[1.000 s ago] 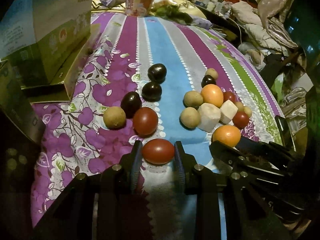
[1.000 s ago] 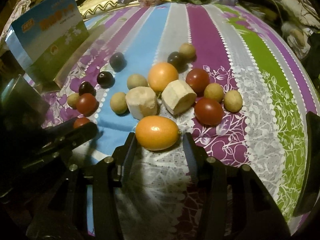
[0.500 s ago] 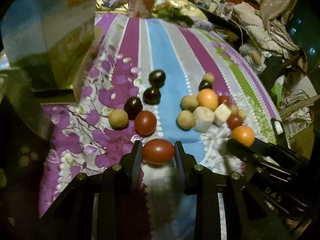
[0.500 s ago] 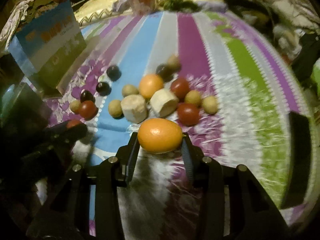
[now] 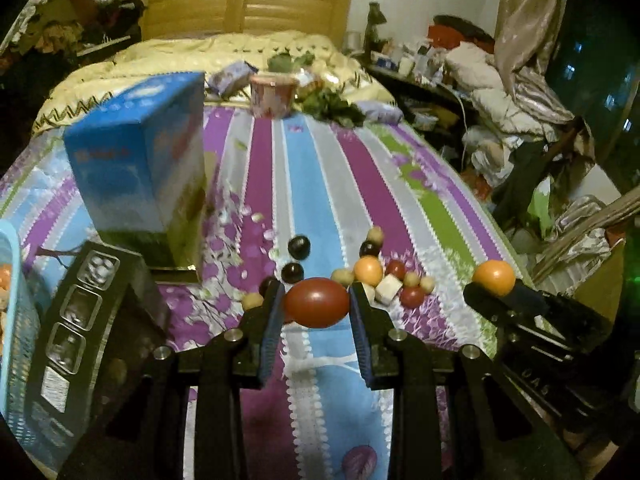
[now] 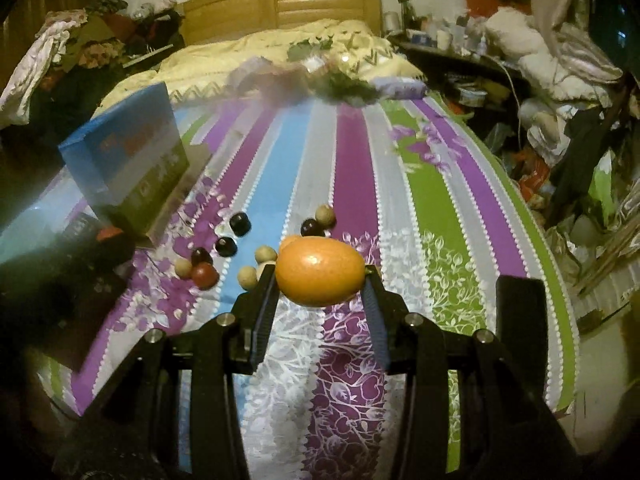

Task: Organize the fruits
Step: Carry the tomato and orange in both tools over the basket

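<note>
A blue box [image 5: 140, 176] and a black carton [image 5: 76, 320] blocked the left side. Loose fruit [image 5: 376, 276] cluttered the bedspread's [image 5: 320, 184] centre; its far stripes lay open.

wall: pale | bed: wooden headboard [image 5: 244, 12], striped floral bedspread [image 5: 320, 184] | curtain [image 5: 528, 20] right | light: dim

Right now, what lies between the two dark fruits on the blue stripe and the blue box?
Only bare bedspread: in the right wrist view, nothing lies between the dark fruits and the blue box.
</note>
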